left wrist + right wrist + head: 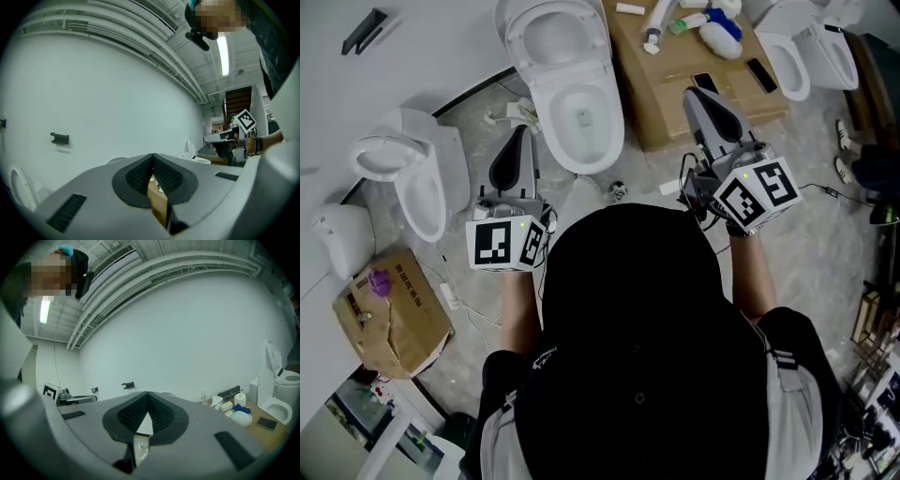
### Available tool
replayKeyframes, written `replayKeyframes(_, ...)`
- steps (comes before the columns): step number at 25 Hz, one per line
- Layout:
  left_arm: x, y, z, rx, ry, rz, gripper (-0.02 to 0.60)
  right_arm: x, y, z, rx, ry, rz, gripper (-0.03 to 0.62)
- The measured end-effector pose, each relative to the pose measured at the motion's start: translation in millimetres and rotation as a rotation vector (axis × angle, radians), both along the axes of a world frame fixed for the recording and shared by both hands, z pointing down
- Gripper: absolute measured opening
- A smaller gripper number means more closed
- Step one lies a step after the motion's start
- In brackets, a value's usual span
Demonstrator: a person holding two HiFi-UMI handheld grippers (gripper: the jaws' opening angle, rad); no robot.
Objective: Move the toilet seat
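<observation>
The white toilet (572, 94) stands on the floor ahead of me in the head view, its oval seat ring (610, 105) lying flat round the open bowl. My left gripper (521, 131) is raised to the left of the bowl, apart from it. My right gripper (697, 94) is raised to the right, over the edge of a cardboard sheet. Both point forward, roughly level, at the white wall. In the left gripper view the jaws (153, 157) meet with nothing between them. The right gripper view shows the same of its jaws (148, 394).
A second toilet (408, 178) stands at the left and a third (811, 52) at the far right. The cardboard sheet (675, 94) carries bottles, a blue-and-white cloth (720, 30) and phones. A cardboard box (389, 314) sits lower left. Cables lie on the floor.
</observation>
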State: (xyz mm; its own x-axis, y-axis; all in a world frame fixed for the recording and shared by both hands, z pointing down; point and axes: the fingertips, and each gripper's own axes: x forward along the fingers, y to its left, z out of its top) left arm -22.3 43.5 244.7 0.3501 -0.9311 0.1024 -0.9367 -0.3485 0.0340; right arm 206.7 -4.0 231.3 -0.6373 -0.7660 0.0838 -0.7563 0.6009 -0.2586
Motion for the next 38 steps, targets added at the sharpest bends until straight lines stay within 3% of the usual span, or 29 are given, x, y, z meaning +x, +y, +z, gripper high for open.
replayKeyframes(6, -6, 24, -5, 0.013, 0.041, -0.034, 0.009, -3, 23, -8, 0.014, 0.002, -0.015, 0.012)
replayKeyframes(16, 34, 34, 1, 0.001, 0.103, 0.042, 0.009, -37, 43, 6, 0.017, 0.018, -0.103, 0.012)
replayKeyframes(38, 44, 25, 3, 0.001, 0.093, 0.07, 0.009, -41, 46, 17, 0.0, 0.027, -0.103, 0.012)
